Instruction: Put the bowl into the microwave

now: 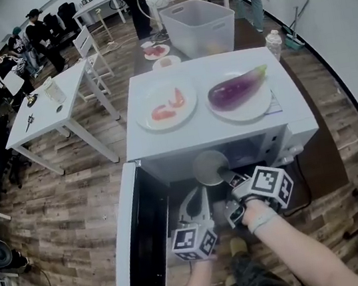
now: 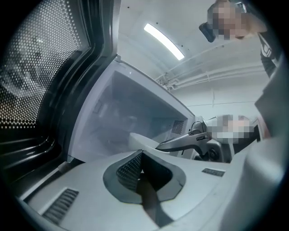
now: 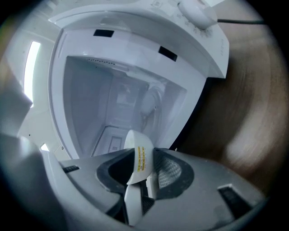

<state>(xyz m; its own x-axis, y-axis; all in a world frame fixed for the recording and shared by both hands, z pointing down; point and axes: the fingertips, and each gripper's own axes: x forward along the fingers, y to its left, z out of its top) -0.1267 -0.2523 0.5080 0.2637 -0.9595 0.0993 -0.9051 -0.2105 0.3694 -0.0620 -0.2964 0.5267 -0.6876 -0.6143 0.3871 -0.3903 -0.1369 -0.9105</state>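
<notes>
Nearest to you, your left hand-held gripper [image 1: 199, 203] hangs in front of the microwave [image 1: 207, 131], beside the inner face of its open door [image 1: 131, 247]. Its jaws are together and nothing is between them. I judge that it waits there only to stay out of the way, and to be ready for the door later.

Just beyond it, at the mouth of the microwave, your right hand-held gripper [image 1: 228, 177] is clamped on the rim of the white bowl [image 1: 210, 166]. One pad is inside the bowl's wall and one is outside (a small yellow sticker sits just at the pads in the right gripper view). With this edge grip the bowl projects ahead of the jaws, so it can enter first. Its opening faces up, and it is at the threshold, not yet set down inside.

The cavity [image 3: 119, 103] of the microwave lies straight ahead of the bowl. A rim pinch supports little, so I think a slow, level reach is wise before you lower and release.

On top of the microwave rest a plate of red food [image 1: 188, 94] and an eggplant [image 1: 238, 88] on a second plate, which is a reason not to bump the case. Behind the microwave, a clear tub [image 1: 201, 27] stands on the same dark desk [image 1: 328, 169].
</notes>
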